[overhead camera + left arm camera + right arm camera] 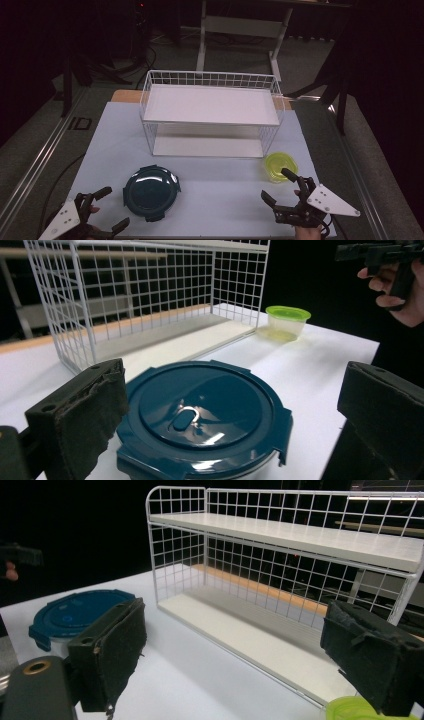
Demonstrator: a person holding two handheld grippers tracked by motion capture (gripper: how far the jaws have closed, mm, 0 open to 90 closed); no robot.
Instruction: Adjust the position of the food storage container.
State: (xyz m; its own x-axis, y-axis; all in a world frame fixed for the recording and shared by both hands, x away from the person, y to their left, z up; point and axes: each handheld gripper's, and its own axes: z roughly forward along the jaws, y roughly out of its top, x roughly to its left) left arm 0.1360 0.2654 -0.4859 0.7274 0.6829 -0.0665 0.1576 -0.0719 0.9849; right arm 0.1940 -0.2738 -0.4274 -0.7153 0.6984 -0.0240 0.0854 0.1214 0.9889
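Both tongs stand with jaws spread wide and nothing between the pads. Left gripper sits at the near left corner of the table, its grey three-cornered plate toward the near edge; in the left gripper view its two black jaws frame the dark teal container from either side without touching it. Right gripper sits at the near right of the table, held by a hand entering from the near edge, with one jaw tip close beside the green cup and no visible contact. Ordered by size, the scene contains the following. The table carries a pale sheet over most of its top. A white wire rack stands at the far centre of the table; it has an upper white shelf and a lower white shelf, both bare, with grid walls at the back and sides. The dark teal container, round, with a clip-on lid bearing four tabs and a small oval valve at its centre, lies flat on the table near the left gripper, on the near side of the rack and apart from it. The green cup, small, translucent yellow-green and upright, stands just off the near right corner of the rack, well to the right of the teal container.
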